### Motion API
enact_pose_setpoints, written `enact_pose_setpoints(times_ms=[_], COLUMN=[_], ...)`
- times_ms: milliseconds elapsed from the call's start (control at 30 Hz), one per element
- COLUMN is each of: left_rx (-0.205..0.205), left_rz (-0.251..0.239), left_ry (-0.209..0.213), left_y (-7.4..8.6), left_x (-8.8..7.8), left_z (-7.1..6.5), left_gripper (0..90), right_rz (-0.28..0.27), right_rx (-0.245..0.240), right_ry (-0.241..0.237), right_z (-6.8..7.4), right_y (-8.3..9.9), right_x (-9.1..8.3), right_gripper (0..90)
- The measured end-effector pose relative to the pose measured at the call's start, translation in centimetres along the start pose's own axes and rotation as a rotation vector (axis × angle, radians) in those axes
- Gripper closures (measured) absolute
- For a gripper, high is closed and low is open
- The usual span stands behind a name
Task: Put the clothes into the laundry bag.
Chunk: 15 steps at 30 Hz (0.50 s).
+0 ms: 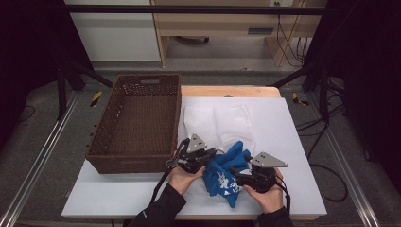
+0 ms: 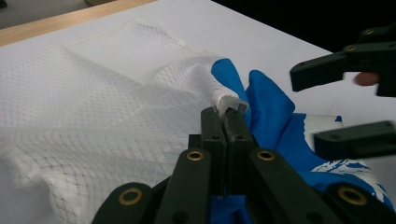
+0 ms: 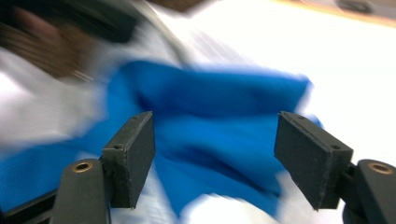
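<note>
Blue-and-white mesh garment (image 1: 226, 175) lay crumpled at the table's (image 1: 293, 142) near edge, right of the brown wicker basket (image 1: 137, 123). Your left gripper (image 2: 225, 114) was clenched on its hem; your right gripper (image 3: 215, 154) stood released, so you needed a firm bite on the blue fold.

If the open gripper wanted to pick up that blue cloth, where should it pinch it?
Probably the raised ridge of the blue cloth, which stands up from the table between the open pads of the right gripper. Coming straight along the jaws from the person's side suits it: a bunched fold gives the pads something to close on. The left gripper is shut on the white mesh garment beside it.
</note>
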<state>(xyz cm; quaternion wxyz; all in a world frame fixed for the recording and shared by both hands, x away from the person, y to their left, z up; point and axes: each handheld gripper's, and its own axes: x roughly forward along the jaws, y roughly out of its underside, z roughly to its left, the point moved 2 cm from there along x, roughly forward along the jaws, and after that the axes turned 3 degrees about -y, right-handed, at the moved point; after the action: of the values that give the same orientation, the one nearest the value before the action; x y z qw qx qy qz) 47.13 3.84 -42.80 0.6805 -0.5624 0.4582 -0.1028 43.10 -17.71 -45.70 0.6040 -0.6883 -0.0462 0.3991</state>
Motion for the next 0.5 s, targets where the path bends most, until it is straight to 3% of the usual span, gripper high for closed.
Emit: enact_pose_setpoints(times_ms=[67,100,133,167,267,300,333,367,400,500], left_rx=[0.0,0.0,0.0,0.002,0.0,-0.001,-0.002,-0.002,-0.003,-0.01], left_rz=[0.0,0.003,0.003,0.009,0.016,0.017,0.017,0.017,0.015,0.015], left_ry=[0.001,0.004,0.004,0.005,0.008,0.007,0.005,0.005,0.003,0.0], left_y=[0.0,0.1,0.1,0.3,0.5,0.6,0.6,0.6,0.6,0.5], left_x=[0.0,0.0,0.0,0.1,0.3,0.3,0.3,0.3,0.2,0.2], left_z=[0.0,0.0,0.0,0.0,0.1,0.1,0.1,0.1,0.2,0.3], left_gripper=[88.8,88.8,88.8,88.8,88.8,88.8,88.7,88.8,88.8,88.8], right_rz=[0.024,0.069,0.069,0.117,0.12,0.118,0.116,0.116,0.114,0.071], right_rx=[0.009,0.027,0.027,0.051,0.108,0.108,0.099,0.099,0.079,0.047], right_ry=[0.025,0.056,0.056,0.052,-0.008,-0.016,-0.016,-0.016,-0.004,0.004], right_z=[-0.5,-1.4,-1.4,-1.9,-2.1,-2.0,-1.9,-1.9,-1.6,-1.2], right_y=[0.6,1.7,1.7,2.6,2.9,2.9,2.8,2.8,2.6,2.0], right_x=[0.5,1.7,1.7,2.8,3.3,3.3,3.2,3.2,2.8,1.7], right_gripper=[29.1,28.2,28.2,29.3,47.2,54.0,61.5,61.5,74.3,79.1])
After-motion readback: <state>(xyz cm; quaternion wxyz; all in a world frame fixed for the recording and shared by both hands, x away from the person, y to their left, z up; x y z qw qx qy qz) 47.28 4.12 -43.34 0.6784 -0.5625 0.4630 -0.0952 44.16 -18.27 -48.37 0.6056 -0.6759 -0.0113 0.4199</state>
